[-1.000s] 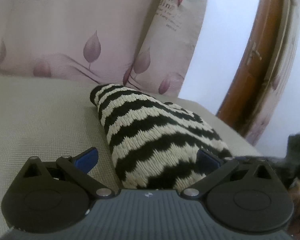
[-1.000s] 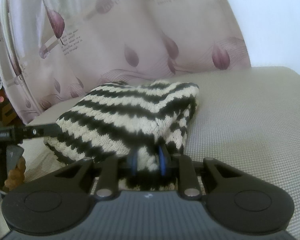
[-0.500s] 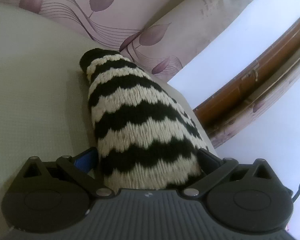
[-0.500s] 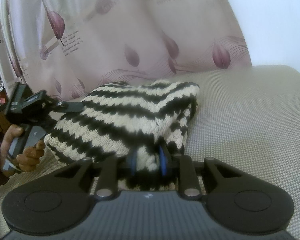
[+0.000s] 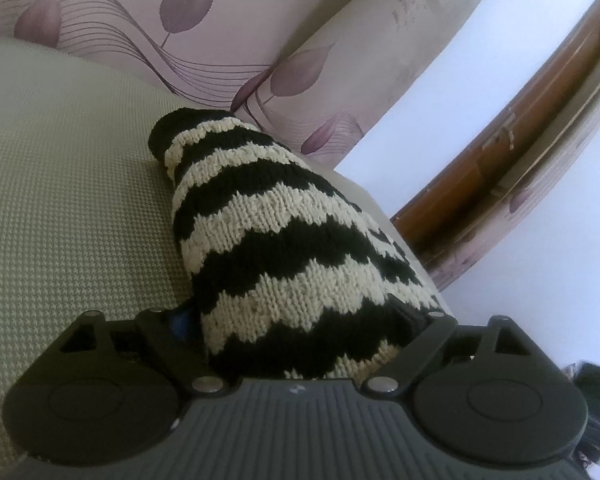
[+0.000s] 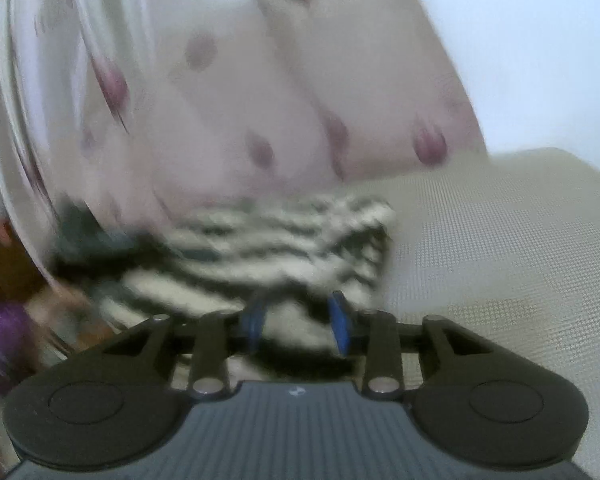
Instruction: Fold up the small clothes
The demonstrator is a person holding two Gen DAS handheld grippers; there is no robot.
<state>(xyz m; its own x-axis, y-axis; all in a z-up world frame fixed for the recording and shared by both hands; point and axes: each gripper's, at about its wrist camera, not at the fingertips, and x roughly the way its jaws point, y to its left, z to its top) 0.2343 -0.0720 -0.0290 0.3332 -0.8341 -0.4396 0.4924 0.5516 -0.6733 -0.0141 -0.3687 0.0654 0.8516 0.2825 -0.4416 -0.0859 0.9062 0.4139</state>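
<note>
While the left tongs (image 5: 296, 320) are closing around the near end of the black-and-cream striped knit garment (image 5: 276, 248), the wool bulges between their widely spread fingers; whether the pads already press it I cannot tell. The garment lies bunched on the beige woven surface (image 5: 68, 208), reaching away toward the leaf-printed curtain (image 5: 228, 32) at the far side. In the blurred right wrist view, the right tongs (image 6: 298, 326) are opening, their blue pads (image 6: 340, 324) parted with a fold of the same knit lying loose between them.
</note>
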